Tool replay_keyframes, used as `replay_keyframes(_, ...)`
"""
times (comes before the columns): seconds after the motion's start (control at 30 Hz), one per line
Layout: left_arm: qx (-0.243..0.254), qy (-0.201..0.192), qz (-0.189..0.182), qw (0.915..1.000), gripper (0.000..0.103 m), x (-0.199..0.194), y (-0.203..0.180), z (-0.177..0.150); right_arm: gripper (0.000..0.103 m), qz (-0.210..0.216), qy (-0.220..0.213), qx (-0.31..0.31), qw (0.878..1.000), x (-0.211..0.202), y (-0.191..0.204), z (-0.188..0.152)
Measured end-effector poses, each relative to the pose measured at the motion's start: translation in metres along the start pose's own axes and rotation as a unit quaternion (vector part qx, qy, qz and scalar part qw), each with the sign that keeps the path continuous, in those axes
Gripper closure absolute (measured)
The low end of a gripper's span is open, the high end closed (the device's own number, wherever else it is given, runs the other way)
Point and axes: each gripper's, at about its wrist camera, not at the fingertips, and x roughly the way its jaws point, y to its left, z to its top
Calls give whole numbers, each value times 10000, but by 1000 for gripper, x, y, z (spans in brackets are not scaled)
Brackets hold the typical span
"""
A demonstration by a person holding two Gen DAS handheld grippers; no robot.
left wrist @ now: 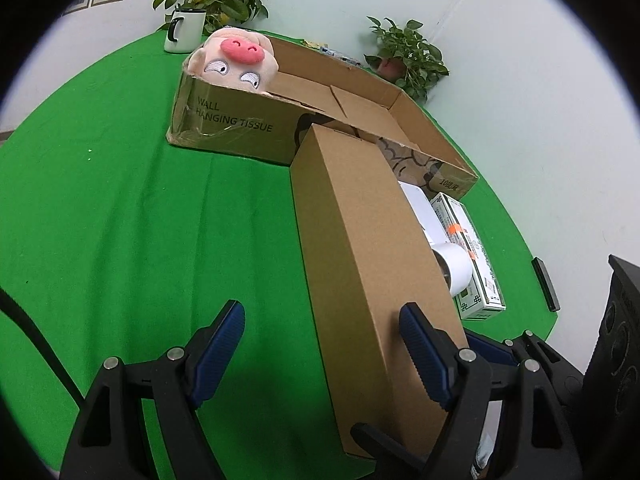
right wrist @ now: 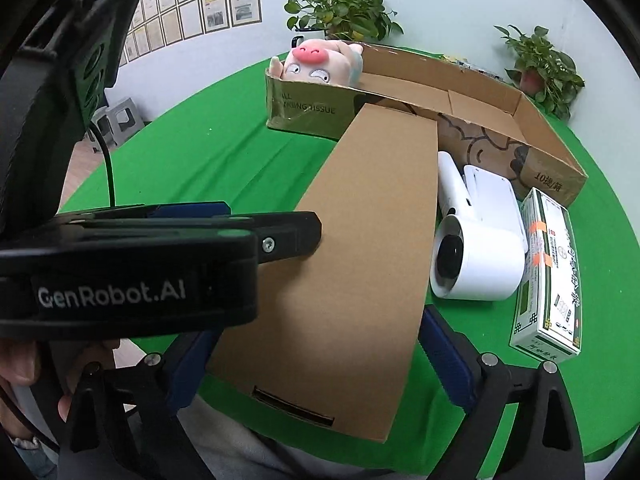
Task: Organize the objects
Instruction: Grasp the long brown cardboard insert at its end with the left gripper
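1. We hold a long brown cardboard box (right wrist: 352, 264) between both tools; it points away from us toward the large open carton (left wrist: 424, 128) at the far side of the green table (left wrist: 120, 208).
2. Our right gripper (right wrist: 320, 354) straddles the box's near end, its blue pads against both sides, apparently clamped on it.
3. Our left gripper (left wrist: 322, 354) has its jaws apart: the right pad touches the box's top, the left pad hangs free over the cloth.
4. To do this well, we judge the far end should lift over the carton's near wall, staying level.
5. The plush pig (left wrist: 236, 64) fills the carton's far-left corner; the rest looks open.
6. Right of the box, near it, lie a white device (right wrist: 476, 248) and a green-and-white packet (right wrist: 548, 280); the left is open cloth.
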Motion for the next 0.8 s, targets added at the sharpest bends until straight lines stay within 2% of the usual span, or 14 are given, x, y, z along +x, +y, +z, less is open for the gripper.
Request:
replay_keyframes(0.2,-222,22,-315,9993,24,-7,6,0,10,568,-27,439,9974,-5,-14,-1)
replay_keyframes(0.27,-260,72,-358,9990,23,-10,8,1,10,892,-28,654,9939,-7,-18,-2)
replay_keyframes(0.47,-790,388,-853,9925,23,-1,23,1,10,1863,-44,1061,9767,-5,-24,-8)
replay_keyframes(0.53,-790,430,-879,9921,32,1,21,0,10,2129,-32,1061,9713,-4,-22,-10)
replay_keyframes(0.67,-513,330,-550,9966,36,-6,6,1,10,2502,11,1172,9611,0,-25,-12)
replay_keyframes(0.8,-426,300,-173,9985,38,-11,-2,5,9,2625,7,1270,9565,1,-31,-12)
